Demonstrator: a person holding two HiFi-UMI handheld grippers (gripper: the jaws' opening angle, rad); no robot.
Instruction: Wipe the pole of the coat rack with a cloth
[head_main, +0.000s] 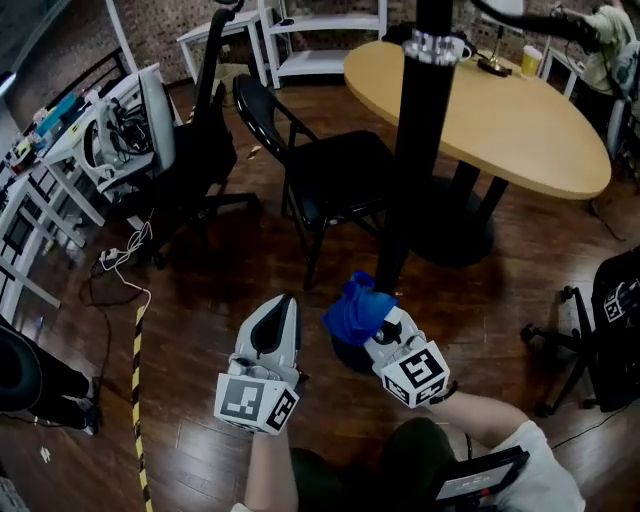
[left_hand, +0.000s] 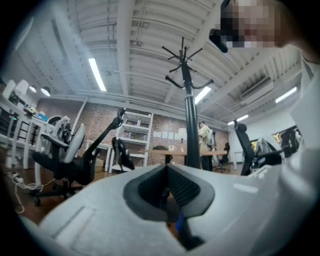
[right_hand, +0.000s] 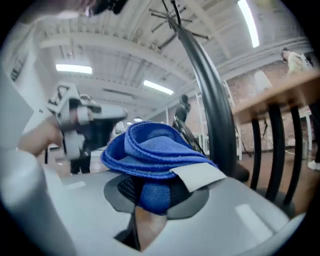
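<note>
1. Cloth (right_hand: 150, 150), blue and bunched, is sitting pinched in my right claw (right_hand: 150, 197). The jaws are clamping its lower fold, and a white label (right_hand: 197, 175) is sticking out of the folds on the right.
2. My left claw (left_hand: 167, 192) is hovering just left of the right one and apart from it. Its jaws are pressing together with nothing between them.
3. I am holding both claws low, near the foot of the coat rack. The cloth is hanging just beside the bottom of the black pole (head_main: 410, 170), above the dark base (head_main: 350, 358). I cannot tell whether cloth and pole are touching.
4. In the left gripper view the pole is rising straight ahead, with the hooks (left_hand: 182, 55) spreading at its top.
5. A black chair (head_main: 330, 180) is standing just left of the pole on the wooden floor (head_main: 200, 300), and a round table (head_main: 500, 110) is standing behind the pole.
6. Farther left, an office chair (head_main: 195, 150) is standing near white racks (head_main: 60, 150). A yellow and black tape (head_main: 138, 400) is running along the floor, well apart from my claws.
</note>
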